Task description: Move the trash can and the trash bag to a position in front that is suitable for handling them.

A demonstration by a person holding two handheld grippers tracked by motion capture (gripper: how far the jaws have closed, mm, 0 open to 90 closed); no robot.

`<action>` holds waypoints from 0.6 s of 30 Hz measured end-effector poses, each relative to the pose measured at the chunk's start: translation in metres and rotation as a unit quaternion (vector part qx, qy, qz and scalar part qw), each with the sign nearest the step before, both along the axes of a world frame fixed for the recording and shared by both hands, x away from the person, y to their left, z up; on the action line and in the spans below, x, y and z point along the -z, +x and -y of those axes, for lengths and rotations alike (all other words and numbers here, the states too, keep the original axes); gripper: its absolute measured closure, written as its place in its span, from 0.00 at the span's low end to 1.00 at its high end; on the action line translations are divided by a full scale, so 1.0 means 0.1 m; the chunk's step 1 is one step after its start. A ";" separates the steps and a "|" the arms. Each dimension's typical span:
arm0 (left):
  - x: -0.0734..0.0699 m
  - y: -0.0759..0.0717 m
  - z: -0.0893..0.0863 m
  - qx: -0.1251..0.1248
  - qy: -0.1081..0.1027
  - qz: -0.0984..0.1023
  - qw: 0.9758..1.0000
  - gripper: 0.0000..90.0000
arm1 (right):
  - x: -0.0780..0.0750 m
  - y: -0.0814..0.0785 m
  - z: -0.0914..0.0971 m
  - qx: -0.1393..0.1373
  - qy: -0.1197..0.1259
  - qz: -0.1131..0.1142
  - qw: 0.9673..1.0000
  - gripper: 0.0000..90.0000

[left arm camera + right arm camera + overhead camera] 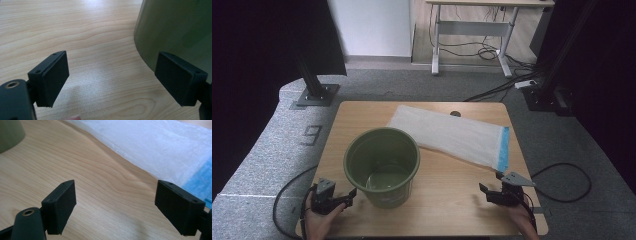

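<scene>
Stock on the tabletop (447, 200): one green bucket (382, 165), one white plastic bag (452, 135) with a blue strip at its open end, two tools in hand. Bucket is standing upright just beside the left hand-held gripper (349, 196), on its inner side; its wall is rising by the right-hand jaw in the left gripper view (175, 30), close to it, contact not clear. Bag is lying flat ahead of the right hand-held gripper (486, 191), its blue end nearest, a little way off and untouched (160, 147).

Left hand-held gripper — jaws standing apart, nothing between them. Right hand-held gripper — jaws standing wide apart, bare wood showing in the gap.

Step in hand, as judged: both tools are resting at the near edge, work on bag and bucket not yet begun — likely lining the bucket. Next move is calling for the right tool to be reaching forward to the blue end and pinching one layer, the left steadying the bucket or taking the other edge.
</scene>
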State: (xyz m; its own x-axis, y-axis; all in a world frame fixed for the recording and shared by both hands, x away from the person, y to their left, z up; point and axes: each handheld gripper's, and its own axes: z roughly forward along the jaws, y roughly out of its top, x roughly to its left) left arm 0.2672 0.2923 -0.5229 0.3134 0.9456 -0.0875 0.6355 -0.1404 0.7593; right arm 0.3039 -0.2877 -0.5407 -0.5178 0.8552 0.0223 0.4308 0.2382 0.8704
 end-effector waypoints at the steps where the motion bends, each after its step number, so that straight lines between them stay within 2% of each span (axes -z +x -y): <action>1: 0.00 0.00 0.00 0.000 0.000 0.000 1.000 0.13 | 0.01 0.00 0.01 0.004 0.002 -0.003 1.000 0.19; 4: -0.02 -0.01 0.01 0.021 0.002 0.005 1.000 0.13 | 0.00 0.01 0.03 0.012 0.005 -0.004 1.000 0.19; 5: -0.02 -0.01 0.01 0.021 0.002 0.005 1.000 0.12 | 0.00 0.01 0.03 0.012 0.005 -0.004 1.000 0.19; 6: -0.05 -0.04 0.01 0.033 -0.003 0.013 0.999 0.12 | 0.00 0.01 0.03 0.016 0.006 -0.004 1.000 0.19; 7: -0.05 -0.04 0.01 0.033 -0.003 0.013 0.999 0.12 | 0.00 0.01 0.03 0.016 0.006 -0.004 1.000 0.19; 9: -0.08 -0.08 0.01 0.047 -0.015 0.021 0.999 0.12 | 0.00 0.02 0.04 0.019 0.005 -0.003 1.000 0.19; 12: -0.13 -0.15 0.04 0.070 -0.015 0.028 0.997 0.12 | 0.02 0.03 0.04 0.020 0.000 -0.004 1.000 0.19; 13: -0.14 -0.17 0.06 0.079 -0.017 0.030 0.996 0.12 | 0.02 0.03 0.04 0.020 0.000 -0.004 1.000 0.19; 14: -0.18 -0.20 0.11 0.099 -0.020 0.034 0.994 0.11 | 0.02 0.03 0.05 0.021 -0.001 -0.004 1.000 0.19; 15: -0.18 -0.20 0.11 0.099 -0.020 0.034 0.994 0.11 | 0.02 0.03 0.05 0.021 -0.001 -0.004 1.000 0.19; 17: -0.21 -0.22 0.17 0.124 -0.019 0.037 0.991 0.11 | 0.02 0.03 0.05 0.021 -0.001 -0.005 1.000 0.19; 18: -0.23 -0.22 0.25 0.153 -0.010 0.038 0.987 0.10 | 0.02 0.02 0.05 0.021 -0.002 -0.004 1.000 0.19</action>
